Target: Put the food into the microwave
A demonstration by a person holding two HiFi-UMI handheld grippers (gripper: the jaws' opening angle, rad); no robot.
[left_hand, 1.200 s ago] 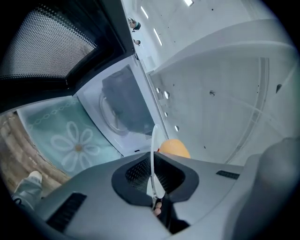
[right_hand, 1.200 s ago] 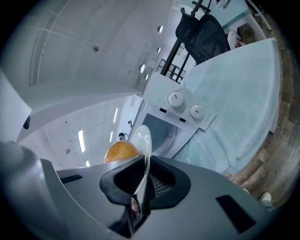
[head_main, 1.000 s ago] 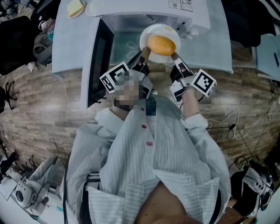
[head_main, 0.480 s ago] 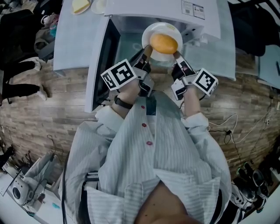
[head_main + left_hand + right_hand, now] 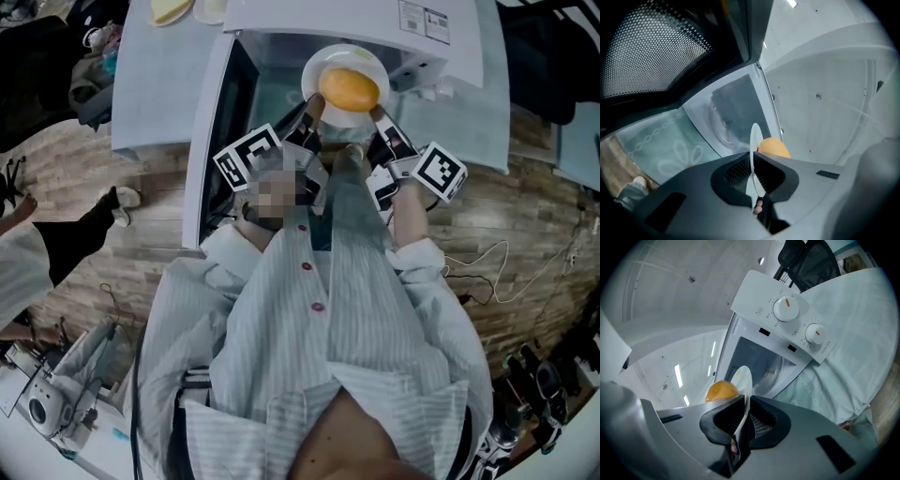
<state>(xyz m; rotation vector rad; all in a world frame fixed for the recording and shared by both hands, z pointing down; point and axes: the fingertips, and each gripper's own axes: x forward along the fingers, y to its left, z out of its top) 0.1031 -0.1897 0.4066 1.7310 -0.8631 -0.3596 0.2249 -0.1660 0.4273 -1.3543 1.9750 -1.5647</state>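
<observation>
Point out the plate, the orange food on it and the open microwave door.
plate (image 5: 315,67), head view, bare left rim
orange food (image 5: 349,90), head view, middle of its top
microwave door (image 5: 200,169), head view, white frame

I count two grippers, one left gripper (image 5: 315,109) and one right gripper (image 5: 376,115). There is one plate (image 5: 319,64) with one food (image 5: 349,90) piece. At the frame's top is one microwave (image 5: 356,19), with two knobs (image 5: 786,308).
</observation>
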